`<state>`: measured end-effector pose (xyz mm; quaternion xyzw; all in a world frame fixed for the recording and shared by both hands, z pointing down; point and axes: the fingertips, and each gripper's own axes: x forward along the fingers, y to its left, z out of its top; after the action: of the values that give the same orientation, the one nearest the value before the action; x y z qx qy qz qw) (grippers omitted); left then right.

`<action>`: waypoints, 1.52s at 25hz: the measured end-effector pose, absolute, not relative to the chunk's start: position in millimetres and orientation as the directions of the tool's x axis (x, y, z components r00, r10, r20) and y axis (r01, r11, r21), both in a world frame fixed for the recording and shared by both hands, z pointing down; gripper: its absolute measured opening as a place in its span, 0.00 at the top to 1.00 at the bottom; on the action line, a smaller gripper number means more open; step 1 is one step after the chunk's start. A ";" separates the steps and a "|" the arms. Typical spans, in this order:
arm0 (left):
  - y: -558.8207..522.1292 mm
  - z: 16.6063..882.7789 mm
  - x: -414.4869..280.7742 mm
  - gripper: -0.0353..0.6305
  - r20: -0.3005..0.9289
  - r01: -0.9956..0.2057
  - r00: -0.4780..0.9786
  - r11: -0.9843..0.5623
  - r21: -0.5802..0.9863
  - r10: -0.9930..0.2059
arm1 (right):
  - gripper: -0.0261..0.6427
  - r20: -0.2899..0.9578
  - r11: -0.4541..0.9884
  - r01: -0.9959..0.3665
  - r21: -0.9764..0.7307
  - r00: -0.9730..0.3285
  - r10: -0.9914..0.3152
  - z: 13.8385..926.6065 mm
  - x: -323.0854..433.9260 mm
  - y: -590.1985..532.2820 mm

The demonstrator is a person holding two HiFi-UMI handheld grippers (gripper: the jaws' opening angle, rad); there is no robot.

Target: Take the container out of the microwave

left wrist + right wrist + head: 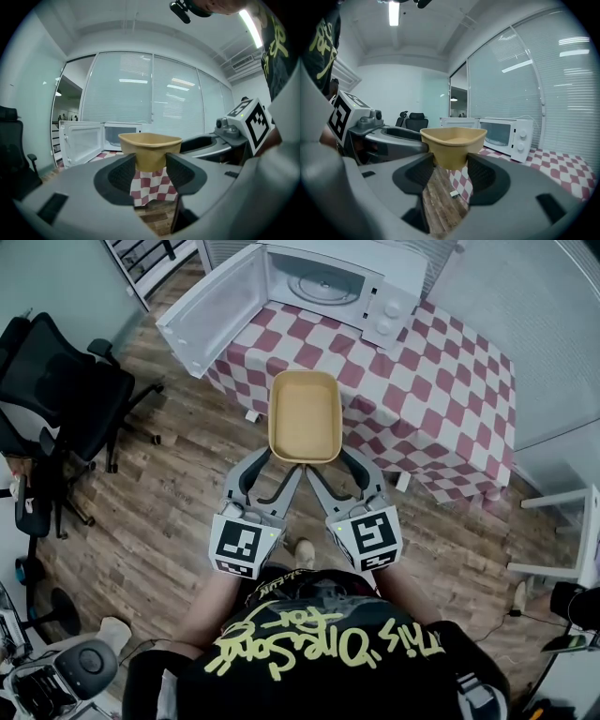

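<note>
Container (305, 415), a tan open tub with rounded corners, is held up in the air between the two grippers, outside the microwave (342, 282). The left gripper (278, 463) has its jaws clenched on the tub's near left corner. In the left gripper view the tub (150, 150) sits wedged between the two dark pads of that gripper (150, 165), its rim flaring above them. The right gripper (334, 459) grasps the near right corner the same way. In the right gripper view the tub's (453, 145) wall is pressed on both sides between that gripper's (451, 162) pads.

Below the jaws of both grippers lie the near edge of the red-and-white checked cloth (441, 399) and the wooden floor (159, 512). Beyond the jaws, at the far end of the cloth-covered table, stands the white microwave. Its door (211, 310) is swung wide to the left and a glass turntable (323, 285) shows inside. From the left gripper the microwave (119, 136) appears past the jaws to their left; from the right gripper it (506, 133) appears to their right.

Behind the jaws, each gripper carries a marker cube (246, 545), close to the person (319, 643) in a black printed shirt. Well to the left of the left jaws stands a black office chair (56, 381).
</note>
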<state>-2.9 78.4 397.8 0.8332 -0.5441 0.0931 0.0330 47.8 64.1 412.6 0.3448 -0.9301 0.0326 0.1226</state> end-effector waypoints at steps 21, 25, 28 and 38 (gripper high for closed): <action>89.1 399.5 11.4 0.64 0.188 -0.921 0.369 -0.385 -0.056 -0.910 | 0.62 0.242 0.770 -0.638 0.016 -0.744 -0.622 416.0 61.4 74.1; 88.3 397.2 10.0 0.64 0.185 -0.923 0.364 -0.381 -0.060 -0.913 | 0.63 0.241 0.770 -0.638 0.015 -0.745 -0.622 413.6 60.0 73.1; 88.3 397.0 9.7 0.64 0.185 -0.924 0.362 -0.378 -0.059 -0.914 | 0.63 0.241 0.772 -0.636 0.010 -0.748 -0.619 413.6 59.6 73.0; 91.5 394.7 10.4 0.64 0.182 -0.925 0.358 -0.374 -0.063 -0.916 | 0.63 0.237 0.773 -0.634 0.007 -0.750 -0.617 411.6 60.3 76.1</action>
<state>10.4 91.5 394.7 0.8236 -0.5588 0.0935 0.0250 60.3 76.1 411.6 0.3345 -0.9348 0.0370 0.1134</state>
